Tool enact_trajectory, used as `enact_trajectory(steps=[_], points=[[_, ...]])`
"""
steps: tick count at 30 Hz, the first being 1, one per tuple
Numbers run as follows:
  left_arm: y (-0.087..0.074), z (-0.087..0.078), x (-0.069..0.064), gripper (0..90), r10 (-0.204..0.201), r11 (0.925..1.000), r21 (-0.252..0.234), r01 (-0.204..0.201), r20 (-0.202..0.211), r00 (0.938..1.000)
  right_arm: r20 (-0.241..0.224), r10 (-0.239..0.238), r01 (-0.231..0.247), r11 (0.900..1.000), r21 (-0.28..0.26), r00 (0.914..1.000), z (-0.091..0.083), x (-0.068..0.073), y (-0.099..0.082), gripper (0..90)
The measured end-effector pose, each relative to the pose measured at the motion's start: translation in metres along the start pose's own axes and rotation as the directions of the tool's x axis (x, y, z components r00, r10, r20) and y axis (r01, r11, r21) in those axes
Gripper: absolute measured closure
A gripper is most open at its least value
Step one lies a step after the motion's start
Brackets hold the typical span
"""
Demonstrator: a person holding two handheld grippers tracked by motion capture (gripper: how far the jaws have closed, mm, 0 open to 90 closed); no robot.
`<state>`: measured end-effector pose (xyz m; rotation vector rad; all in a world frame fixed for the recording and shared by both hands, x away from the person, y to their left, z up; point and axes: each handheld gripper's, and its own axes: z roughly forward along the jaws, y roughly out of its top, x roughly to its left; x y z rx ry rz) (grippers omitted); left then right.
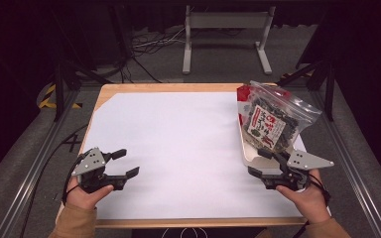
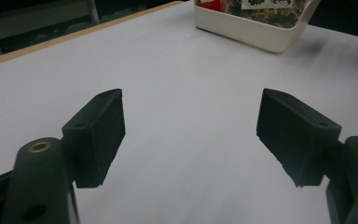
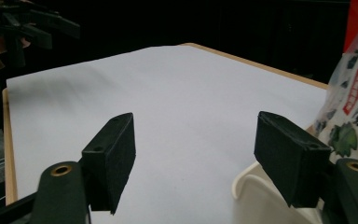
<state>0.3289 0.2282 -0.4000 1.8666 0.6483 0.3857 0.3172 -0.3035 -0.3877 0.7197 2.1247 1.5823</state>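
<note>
Snack bag [image 1: 270, 121] in tray [image 1: 245, 151], just beyond wide, empty right hand-held gripper [image 1: 264, 162]

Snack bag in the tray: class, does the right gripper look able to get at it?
Probably yes. The right gripper is open at the tray's near end, with nothing between it and the snack bag.

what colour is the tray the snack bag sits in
Cream white: the shallow plastic tray under the clear zip snack bag shows best in the left gripper view.
</note>
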Motion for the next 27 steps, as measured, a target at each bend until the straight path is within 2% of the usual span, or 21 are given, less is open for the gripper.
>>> enact_trajectory(steps=[11,16,24,27], points=[[-0.005,0.002,-0.001,24.2,-0.002,1.0000,0.005,0.002,-0.001,1.0000,0.023,0.006,-0.006,0.9999,-0.008,0.9997,0.013,0.006,-0.016,29.3],[-0.006,0.001,0.000,24.1,0.004,1.0000,0.002,-0.004,-0.005,1.0000,0.017,0.005,-0.005,0.9999,0.014,0.9998,0.018,0.007,-0.021,29.5],[-0.008,0.000,-0.002,24.1,-0.005,1.0000,-0.002,0.005,-0.003,1.0000,0.012,-0.001,0.001,1.0000,0.006,0.9999,0.019,0.008,-0.019,29.1],[-0.008,0.000,-0.003,23.2,-0.026,0.9997,-0.006,0.026,0.002,0.9997,0.009,-0.006,0.006,1.0000,0.001,0.9999,0.018,0.009,-0.017,29.4]])
